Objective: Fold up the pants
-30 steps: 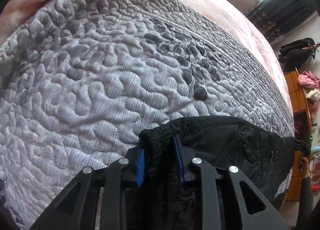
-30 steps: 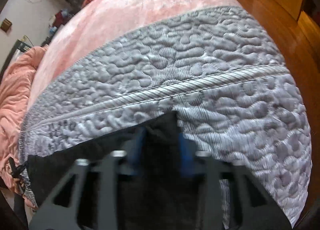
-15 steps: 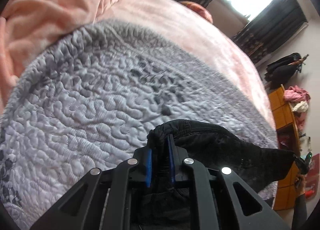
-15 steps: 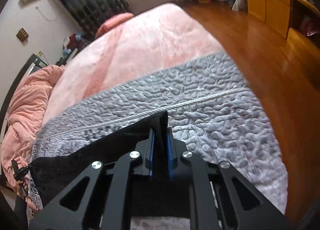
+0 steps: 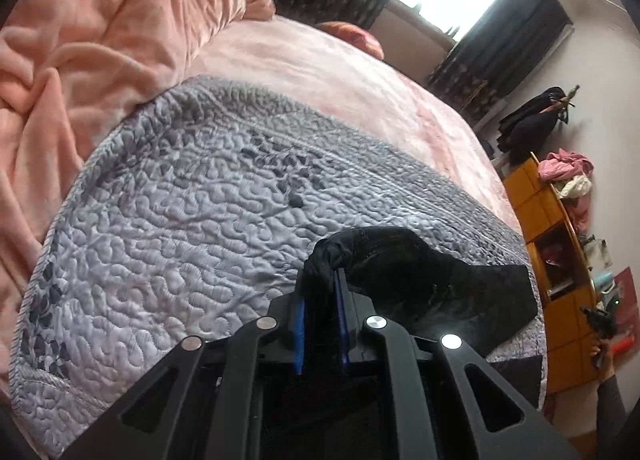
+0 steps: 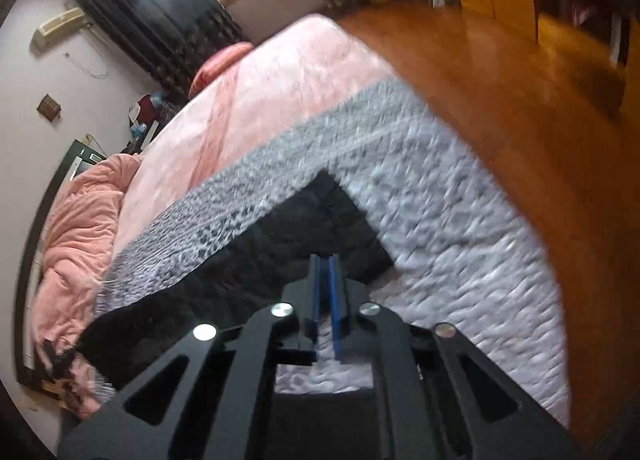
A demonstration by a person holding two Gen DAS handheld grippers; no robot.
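Note:
Black pants (image 5: 440, 284) lie on a grey quilted bedspread (image 5: 180, 228). My left gripper (image 5: 320, 280) is shut on a bunched edge of the pants and holds it above the quilt; the rest of the cloth trails to the right. In the right wrist view the pants (image 6: 280, 244) lie flat, with a corner pointing away from me. My right gripper (image 6: 325, 260) hangs above them with its jaws opening. Its blue pads stand a narrow gap apart and I see no cloth between them.
A crumpled pink blanket (image 5: 80, 44) lies past the quilt's left edge, and a pink sheet (image 6: 280, 76) covers the far bed. Wooden floor (image 6: 520, 92) runs along the bed's right side. Orange cabinets (image 5: 560, 260) stand by the wall. A sleeved hand (image 5: 606, 360) shows at the right.
Both grippers have risen from the bed. The left one has closed tighter and lifted its bunch of pants. The right one has let go of the pants corner, which now lies flat.

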